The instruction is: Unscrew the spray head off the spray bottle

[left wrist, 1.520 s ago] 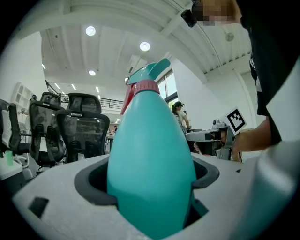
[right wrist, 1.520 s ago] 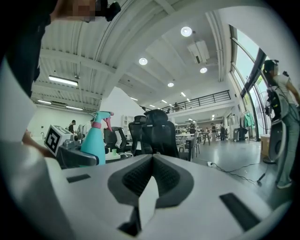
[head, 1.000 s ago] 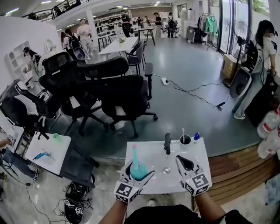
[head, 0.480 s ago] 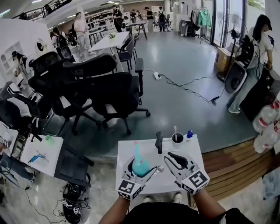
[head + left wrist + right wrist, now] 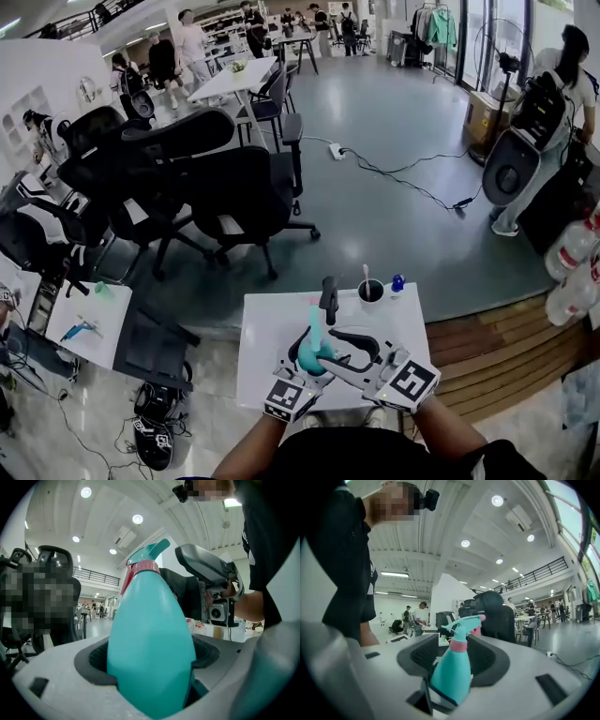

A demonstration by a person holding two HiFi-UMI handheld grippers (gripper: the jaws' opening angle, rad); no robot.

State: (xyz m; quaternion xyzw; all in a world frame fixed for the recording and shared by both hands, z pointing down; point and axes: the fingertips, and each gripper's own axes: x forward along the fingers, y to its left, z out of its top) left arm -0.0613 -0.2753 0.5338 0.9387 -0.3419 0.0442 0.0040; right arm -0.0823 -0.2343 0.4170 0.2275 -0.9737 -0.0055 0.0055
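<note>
Spray bottle [image 5: 313, 349] of smooth teal plastic, with a fat teardrop body tapering to a pink collar [image 5: 458, 645] and an angular teal spray head [image 5: 465, 623] tipped with pink, stands upright over the middle of the square white table [image 5: 267, 342], its head still on. The left gripper [image 5: 302, 364], a glossy white moulded shell with a marker cube at its back, is clamped on the bottle's lower body, its dark, finely ribbed pads [image 5: 98, 660] pressing on both sides of the belly. The right gripper [image 5: 330, 354], of the same build, reaches in from the right with its curved jaws spread wide around the bottle. They have just been opening, and their textured pads [image 5: 422, 654] stand clear of the plastic. A second ago that gripper hung well apart to the right with its jaws together. Since then it has swung across to the bottle, while the left one has carried the bottle from the table's left part towards the middle. A dark cup [image 5: 371, 292] and a black upright handle [image 5: 328, 298] stand at the far edge.
</note>
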